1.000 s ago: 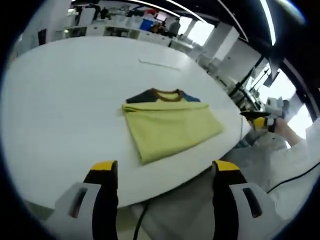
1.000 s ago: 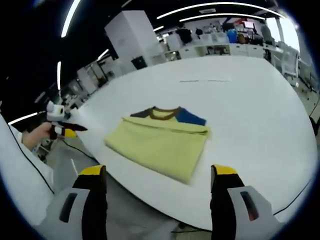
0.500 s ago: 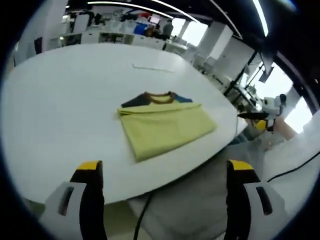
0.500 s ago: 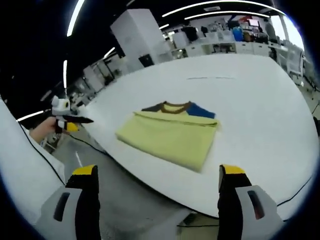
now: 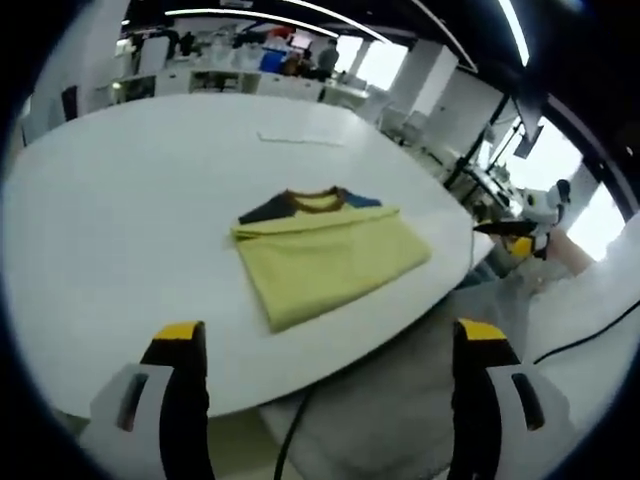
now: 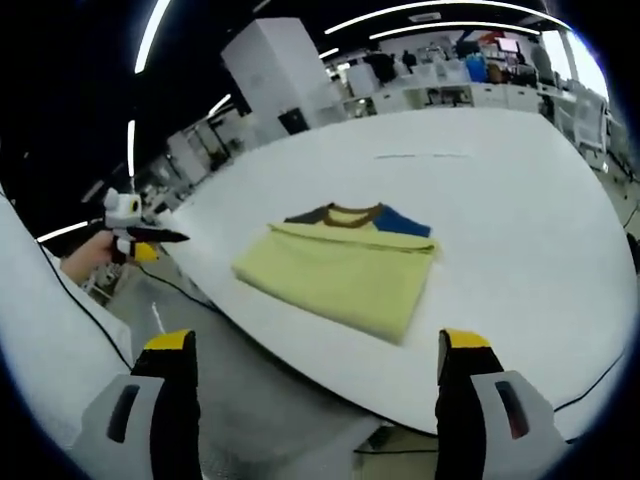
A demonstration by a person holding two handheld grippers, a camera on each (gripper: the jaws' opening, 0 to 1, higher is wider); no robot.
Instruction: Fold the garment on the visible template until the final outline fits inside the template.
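A folded yellow shirt [image 5: 325, 258] with a brown collar and dark and blue sleeve ends lies flat on the white round table [image 5: 100, 200], near its close edge. My left gripper [image 5: 329, 332] hangs open off the table edge, short of the shirt, with nothing between its jaws. In the right gripper view the same shirt [image 6: 340, 270] sits on the table [image 6: 520, 220]. My right gripper [image 6: 315, 341] is also open and empty, held back from the edge. Each gripper shows small in the other's view: the right gripper [image 5: 520, 232] and the left gripper [image 6: 135, 235], both in a hand.
A thin pale line mark [image 5: 300, 140] lies on the table beyond the shirt, also visible as the line mark [image 6: 415, 156]. White sleeves [image 5: 590, 300] flank the edge. Shelves and desks [image 6: 430, 85] stand far behind. Grey floor [image 6: 260, 400] lies below the grippers.
Both grippers' jaws have spread a little wider and both views have drawn back slightly from the table. The shirt has stayed flat in place.
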